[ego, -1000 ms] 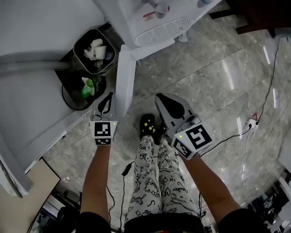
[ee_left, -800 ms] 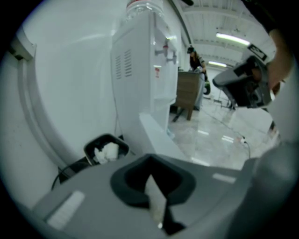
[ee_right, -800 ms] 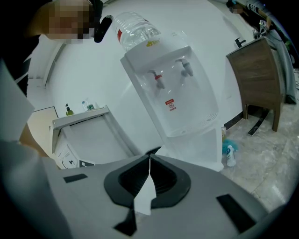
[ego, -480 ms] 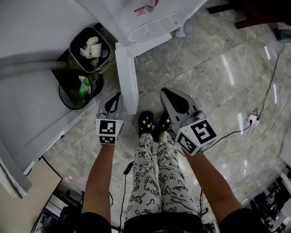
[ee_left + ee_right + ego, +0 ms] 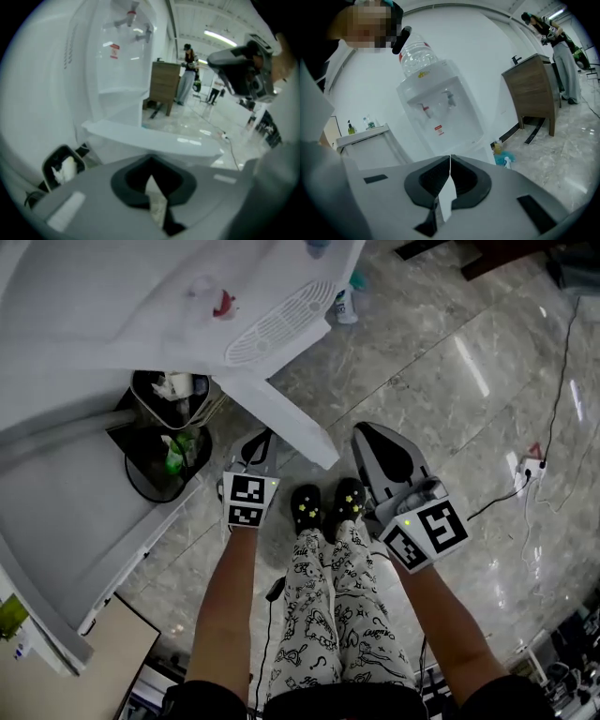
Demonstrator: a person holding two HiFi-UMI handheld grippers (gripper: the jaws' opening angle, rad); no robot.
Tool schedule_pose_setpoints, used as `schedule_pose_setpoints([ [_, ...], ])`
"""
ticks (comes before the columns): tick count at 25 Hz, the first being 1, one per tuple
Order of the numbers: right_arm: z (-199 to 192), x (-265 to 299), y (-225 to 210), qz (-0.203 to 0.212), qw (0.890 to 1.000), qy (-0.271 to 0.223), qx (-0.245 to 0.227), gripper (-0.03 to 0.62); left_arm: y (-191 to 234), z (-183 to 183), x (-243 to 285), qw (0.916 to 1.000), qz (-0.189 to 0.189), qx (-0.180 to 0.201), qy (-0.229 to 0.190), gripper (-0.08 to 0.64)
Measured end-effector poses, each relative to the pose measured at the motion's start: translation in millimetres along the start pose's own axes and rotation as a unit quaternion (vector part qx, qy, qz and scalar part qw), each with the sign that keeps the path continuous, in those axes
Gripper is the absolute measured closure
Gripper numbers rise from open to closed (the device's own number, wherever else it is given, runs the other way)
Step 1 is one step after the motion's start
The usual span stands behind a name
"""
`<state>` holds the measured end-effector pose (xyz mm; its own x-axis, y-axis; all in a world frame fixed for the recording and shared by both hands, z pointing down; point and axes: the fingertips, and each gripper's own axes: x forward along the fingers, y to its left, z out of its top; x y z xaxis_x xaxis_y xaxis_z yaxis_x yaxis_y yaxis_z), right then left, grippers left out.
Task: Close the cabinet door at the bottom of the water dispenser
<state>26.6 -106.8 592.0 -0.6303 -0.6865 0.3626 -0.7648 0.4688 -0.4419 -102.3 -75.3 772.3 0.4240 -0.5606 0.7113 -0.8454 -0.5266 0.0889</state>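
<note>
**Both grippers shut, door standing open**

The left gripper (image 5: 263,439) and right gripper (image 5: 371,432) are pointing to 12 o'clock, jaws pressed together and empty. The door (image 5: 292,424) is standing open at the left gripper's 12 o'clock, below the dispenser (image 5: 141,306). A bin (image 5: 155,486) is sitting at the left gripper's 9.

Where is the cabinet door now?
Head view, left of centre: the cabinet door stands open just beyond the left gripper, trash bins on its left.

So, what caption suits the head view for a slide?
Looking down: person at water dispenser, cabinet door open, left tool beside it.
</note>
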Motion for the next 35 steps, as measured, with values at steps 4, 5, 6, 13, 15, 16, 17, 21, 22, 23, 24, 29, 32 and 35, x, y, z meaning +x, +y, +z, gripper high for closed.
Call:
schedule_pose_setpoints([
  [4, 16, -7, -30, -0.019, 1.000, -0.016, 0.011, 0.575, -9, 29, 28, 0.9998, -0.015, 0.013, -0.006, 0.561],
  [5, 18, -9, -37, -0.025, 0.999, -0.018, 0.013, 0.575, -10, 37, 36, 0.9998, -0.013, 0.009, -0.010, 0.561],
  [6, 19, -11, -45, -0.031, 0.999, -0.019, 0.016, 0.575, -10, 45, 44, 0.9998, -0.011, 0.004, -0.013, 0.561],
  [13, 27, -22, -76, -0.050, 0.998, -0.025, 0.032, 0.575, 18, 93, 81, 0.9986, 0.038, 0.020, -0.032, 0.561],
  [15, 31, -24, -80, -0.055, 0.998, -0.027, 0.035, 0.575, 32, 102, 84, 0.9975, 0.055, 0.032, -0.030, 0.561],
  [16, 33, -25, -83, -0.057, 0.997, -0.028, 0.036, 0.575, 39, 105, 85, 0.9970, 0.064, 0.035, -0.029, 0.561],
  [17, 35, -26, -85, -0.060, 0.997, -0.030, 0.038, 0.575, 46, 108, 86, 0.9966, 0.071, 0.033, -0.027, 0.561],
  [21, 39, -28, -88, -0.067, 0.997, -0.031, 0.037, 0.575, 61, 108, 89, 0.9961, 0.086, 0.009, -0.021, 0.561],
  [22, 40, -29, -87, -0.067, 0.997, -0.031, 0.036, 0.575, 63, 106, 88, 0.9959, 0.088, 0.007, -0.019, 0.561],
  [23, 42, -30, -87, -0.067, 0.997, -0.031, 0.035, 0.575, 64, 105, 87, 0.9957, 0.090, 0.007, -0.018, 0.561],
  [24, 44, -31, -87, -0.068, 0.997, -0.032, 0.035, 0.575, 65, 105, 85, 0.9955, 0.093, 0.006, -0.018, 0.561],
  [29, 45, -34, -84, -0.072, 0.996, -0.036, 0.032, 0.575, 64, 108, 80, 0.9950, 0.095, -0.005, -0.031, 0.561],
  [32, 44, -33, -74, -0.069, 0.997, -0.035, 0.028, 0.575, 55, 111, 70, 0.9952, 0.086, -0.005, -0.045, 0.561],
  [35, 55, -38, -60, -0.063, 0.997, -0.041, 0.020, 0.575, 27, 122, 41, 0.9962, 0.057, 0.026, -0.061, 0.561],
])
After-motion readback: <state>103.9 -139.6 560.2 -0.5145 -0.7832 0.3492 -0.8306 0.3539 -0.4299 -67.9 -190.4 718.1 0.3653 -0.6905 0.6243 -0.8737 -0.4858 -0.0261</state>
